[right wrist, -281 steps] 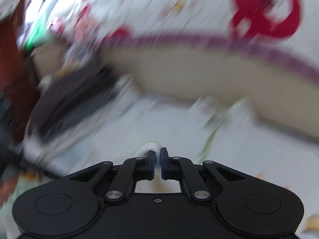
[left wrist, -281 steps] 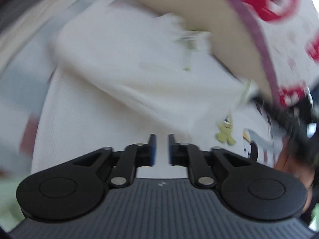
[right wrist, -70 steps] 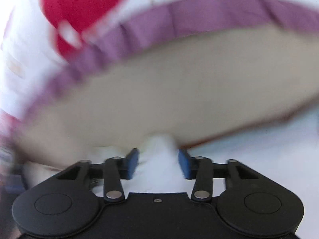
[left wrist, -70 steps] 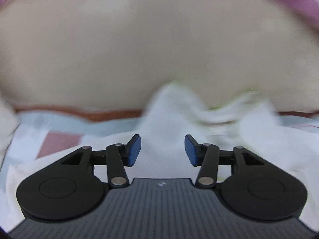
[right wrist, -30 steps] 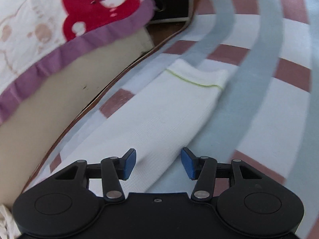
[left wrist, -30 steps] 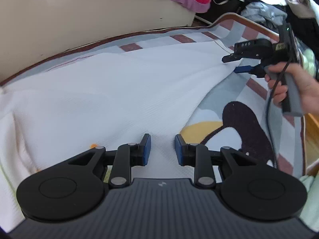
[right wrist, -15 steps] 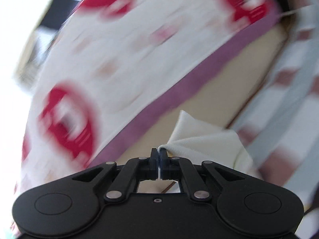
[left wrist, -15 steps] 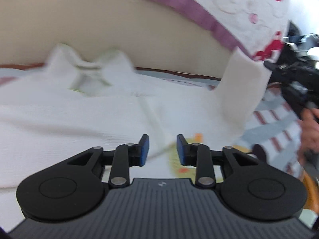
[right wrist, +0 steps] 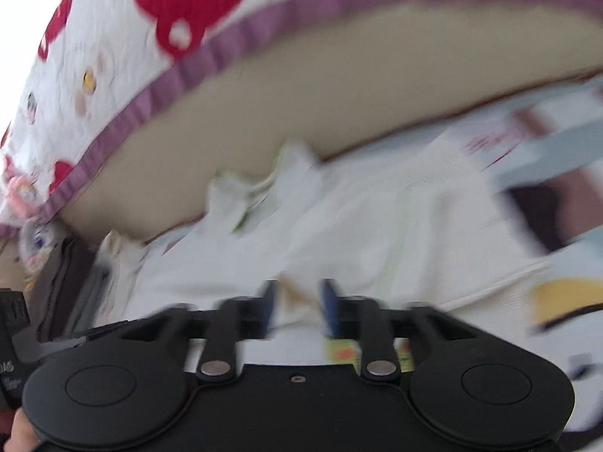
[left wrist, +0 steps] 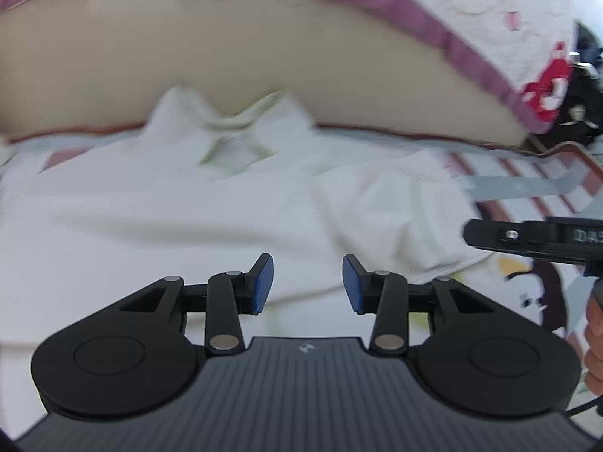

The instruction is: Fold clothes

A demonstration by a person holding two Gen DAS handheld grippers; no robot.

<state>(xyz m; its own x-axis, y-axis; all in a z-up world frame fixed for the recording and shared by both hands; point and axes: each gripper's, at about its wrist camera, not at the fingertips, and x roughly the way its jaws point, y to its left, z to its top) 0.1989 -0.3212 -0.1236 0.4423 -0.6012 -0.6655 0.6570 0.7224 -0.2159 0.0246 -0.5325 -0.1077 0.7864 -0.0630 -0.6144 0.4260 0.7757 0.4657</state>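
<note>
So here's how the white shirt lies: spread flat on a striped, cartoon-print mat, collar up at 12 o'clock, right against the beige side of a mattress with a red-and-white quilt hanging over it. Going left to right in the left wrist view: the body of the shirt fills everything from 9 o'clock through the middle and looks fairly smooth, then around 2 to 3 o'clock there's a sleeve lying doubled in over the body, its cuffed end pointing toward 4 o'clock. So my read is that one sleeve fold is in place, and the bigger folds (other side, then bottom up to collar) would be what's left. I can't see the far left sleeve or the hem well enough to say more, and both views are pretty blurry.

Claws next. The left claw is spread about halfway, blue pads well apart, nothing between them, hovering over the middle of the shirt. I can't tell if it's actually touching the cloth.

The right claw is blurred, but there's a clear gap between its pads, a bit narrower than the left one's. White cloth shows through the gap, though it looks like shirt lying underneath rather than anything pinched. In the left wrist view it pokes in from 3 o'clock, just beside the folded sleeve.
</note>
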